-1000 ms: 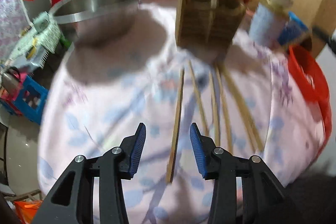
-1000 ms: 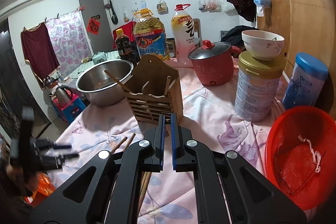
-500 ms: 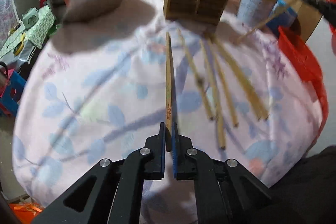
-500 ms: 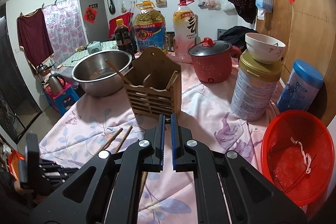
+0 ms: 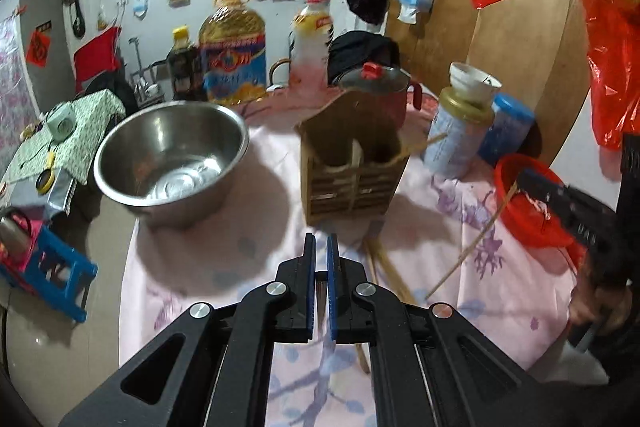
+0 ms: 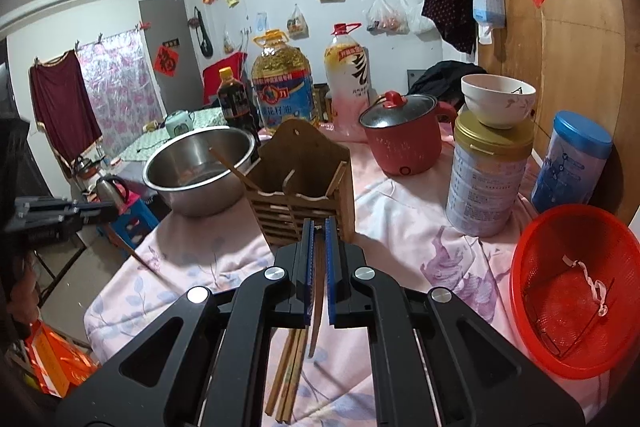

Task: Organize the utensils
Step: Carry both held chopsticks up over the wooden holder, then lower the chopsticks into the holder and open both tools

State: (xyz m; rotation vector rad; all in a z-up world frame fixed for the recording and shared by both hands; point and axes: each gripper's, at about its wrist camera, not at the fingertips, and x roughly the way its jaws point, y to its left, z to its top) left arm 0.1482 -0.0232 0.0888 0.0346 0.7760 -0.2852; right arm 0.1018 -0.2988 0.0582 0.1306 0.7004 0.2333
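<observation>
1. Left gripper (image 5: 321,259), jaws clamped on a chopstick (image 5: 320,293); right gripper (image 6: 319,239) likewise pinches one chopstick (image 6: 316,307).
2. Loose chopsticks (image 6: 290,371) lie on the tablecloth (image 6: 400,227).
3. Wooden utensil holder (image 6: 308,187): a chopstick leans in each outer compartment.
4. Steel bowl (image 5: 172,155): contents indistinct.

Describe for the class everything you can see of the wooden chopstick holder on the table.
The wooden chopstick holder is a brown slatted box with a taller, rounded back board that has a small hole near its top. A central divider splits it into two compartments. It stands upright on the pink floral tablecloth, beside the steel bowl and in front of the red pot. One chopstick leans out of its left compartment towards the bowl; another rests against the right wall.
</observation>
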